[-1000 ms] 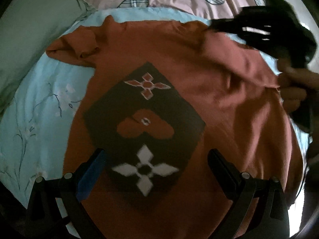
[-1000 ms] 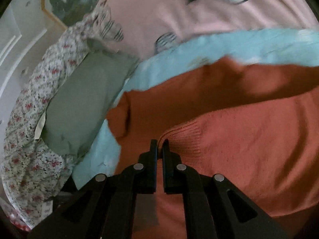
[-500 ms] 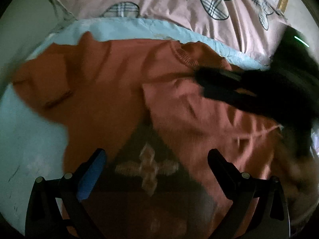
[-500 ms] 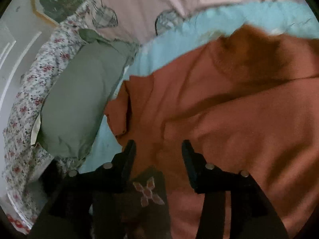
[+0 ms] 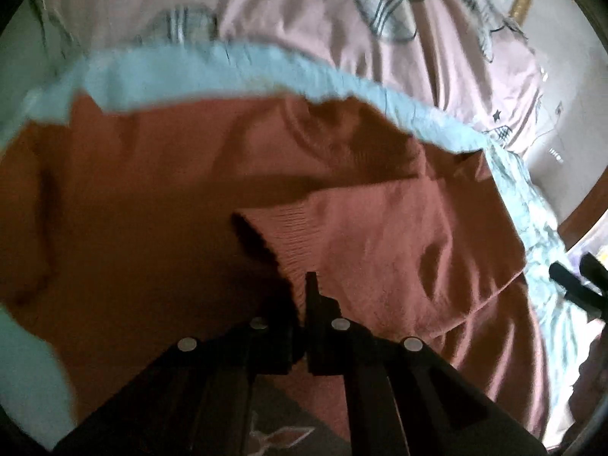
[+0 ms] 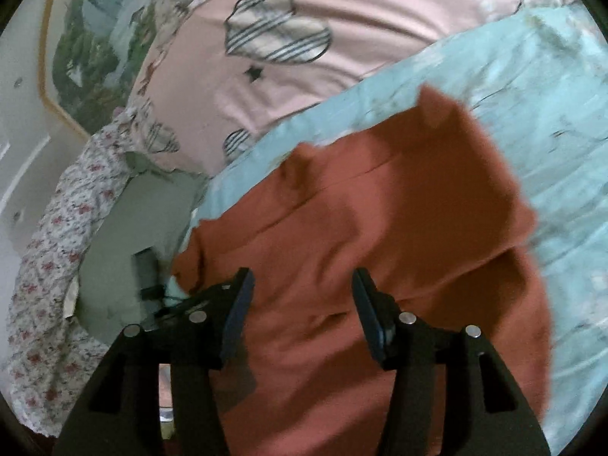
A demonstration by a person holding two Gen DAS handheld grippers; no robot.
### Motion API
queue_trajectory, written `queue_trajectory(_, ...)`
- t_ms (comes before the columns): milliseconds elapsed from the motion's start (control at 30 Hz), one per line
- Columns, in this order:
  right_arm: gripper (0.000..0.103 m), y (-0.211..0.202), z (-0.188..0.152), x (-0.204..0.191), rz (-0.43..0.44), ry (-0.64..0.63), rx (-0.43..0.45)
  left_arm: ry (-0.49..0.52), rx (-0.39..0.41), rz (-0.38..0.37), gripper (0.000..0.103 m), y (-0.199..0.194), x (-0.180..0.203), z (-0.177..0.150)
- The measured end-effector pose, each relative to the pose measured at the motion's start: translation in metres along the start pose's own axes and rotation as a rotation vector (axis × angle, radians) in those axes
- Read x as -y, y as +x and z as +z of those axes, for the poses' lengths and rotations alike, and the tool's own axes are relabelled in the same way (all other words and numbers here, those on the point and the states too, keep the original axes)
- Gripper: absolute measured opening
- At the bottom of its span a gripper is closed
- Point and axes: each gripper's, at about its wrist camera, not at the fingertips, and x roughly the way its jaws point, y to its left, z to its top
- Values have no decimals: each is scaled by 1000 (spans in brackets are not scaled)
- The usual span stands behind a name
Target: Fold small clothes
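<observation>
One rust-orange sweater (image 5: 159,205), sleeve folded across chest, on pale blue sheet (image 6: 532,76). Left tool (image 5: 306,296): clenched on ribbed cuff (image 5: 292,231). Right tool (image 6: 302,304): released, above fabric.

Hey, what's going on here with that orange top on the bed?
A person is folding a small rust-orange sweater laid flat on a light blue bedsheet. The left hand-held gripper is shut on the ribbed cuff of a sleeve that lies folded across the sweater's front. The right hand-held gripper is open above the sweater, holding nothing. A pink quilt and a grey-green pillow lie beyond the sweater.
</observation>
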Motion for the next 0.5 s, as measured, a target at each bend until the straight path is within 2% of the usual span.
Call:
queue_trajectory(100,56,-16,10,15,-81,-19,32,-33,64,81,2,-26,-26,8)
queue_trajectory(200,58,-18,25,41,-162,2,46,-84,51,101,2,-26,-54,15)
queue_trajectory(333,59,5,43,62,-216,11,16,-57,36,125,3,-19,-50,12)
queue_trajectory(500,59,52,69,85,-295,-11,-50,-74,3,131,3,-10,-55,0)
